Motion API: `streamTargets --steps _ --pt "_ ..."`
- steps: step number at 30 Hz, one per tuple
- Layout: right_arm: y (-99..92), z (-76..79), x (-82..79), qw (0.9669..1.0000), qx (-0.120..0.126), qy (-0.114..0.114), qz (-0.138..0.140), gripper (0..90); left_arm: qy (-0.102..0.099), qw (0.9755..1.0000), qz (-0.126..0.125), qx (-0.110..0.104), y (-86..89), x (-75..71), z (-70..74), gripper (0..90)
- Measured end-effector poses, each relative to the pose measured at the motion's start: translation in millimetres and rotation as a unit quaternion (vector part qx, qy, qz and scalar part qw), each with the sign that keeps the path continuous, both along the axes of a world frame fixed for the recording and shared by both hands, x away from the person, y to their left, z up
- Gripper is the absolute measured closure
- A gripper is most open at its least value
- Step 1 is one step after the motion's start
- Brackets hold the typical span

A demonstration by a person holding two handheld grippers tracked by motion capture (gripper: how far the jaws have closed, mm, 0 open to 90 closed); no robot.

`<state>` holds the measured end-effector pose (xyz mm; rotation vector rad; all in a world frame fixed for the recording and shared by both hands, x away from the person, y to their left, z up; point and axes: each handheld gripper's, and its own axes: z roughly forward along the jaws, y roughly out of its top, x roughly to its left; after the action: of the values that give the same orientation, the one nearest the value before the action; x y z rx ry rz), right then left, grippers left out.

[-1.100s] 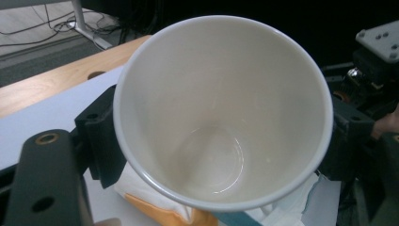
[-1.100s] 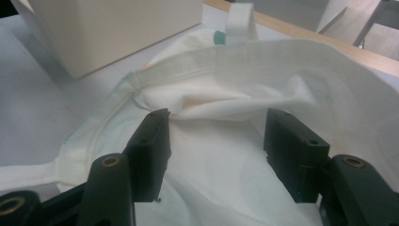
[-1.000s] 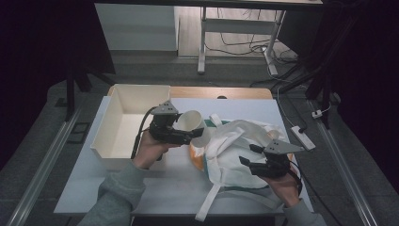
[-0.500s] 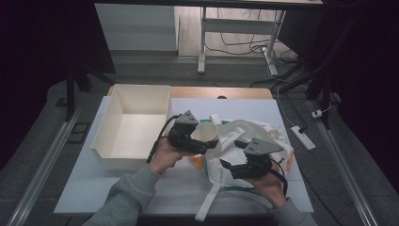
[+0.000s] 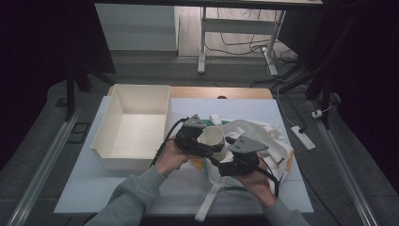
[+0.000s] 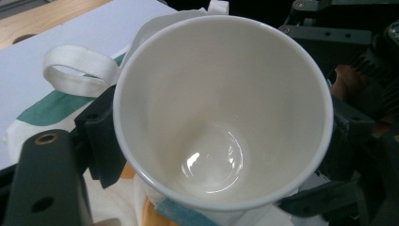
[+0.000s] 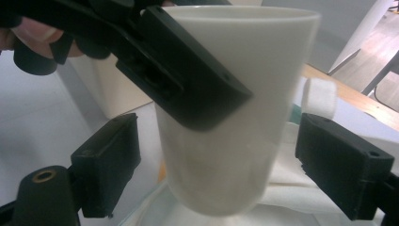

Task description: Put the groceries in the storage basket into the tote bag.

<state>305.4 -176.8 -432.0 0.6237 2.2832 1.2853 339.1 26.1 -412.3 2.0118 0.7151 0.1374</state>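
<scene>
A white cup (image 5: 212, 135) hangs tilted over a white cloth bag (image 5: 266, 136), with my left gripper (image 5: 207, 142) shut on it. In the left gripper view I look into the empty cup (image 6: 221, 108), a black jaw on each side of it. My right gripper (image 5: 219, 154) comes in from the right just below. In the right gripper view its own jaws flank the cup's lower part (image 7: 221, 169) with gaps on both sides, and the right gripper (image 7: 226, 165) stands open. Its jaws have just been opening. One left-gripper finger (image 7: 188, 80) lies across the cup's wall.
A cream open box (image 5: 134, 127) stands on the left of the white table (image 5: 117, 188). The bag has green and orange patches and loose white straps (image 5: 207, 207) trailing to the front edge. A power strip (image 5: 303, 137) lies on the floor to the right.
The left hand has carried the cup to the right, over the bag. The right hand has moved left until its jaws sit around the cup's lower part, and they have spread wider.
</scene>
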Motion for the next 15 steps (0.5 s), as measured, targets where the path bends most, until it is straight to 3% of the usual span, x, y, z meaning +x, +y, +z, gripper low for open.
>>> streamTargets --steps 15 --pt "6.7 -5.6 1.3 0.9993 -0.013 -0.023 -0.025 21.5 0.001 1.0000 -0.007 0.006 -10.9 -3.0 -3.8 20.1"
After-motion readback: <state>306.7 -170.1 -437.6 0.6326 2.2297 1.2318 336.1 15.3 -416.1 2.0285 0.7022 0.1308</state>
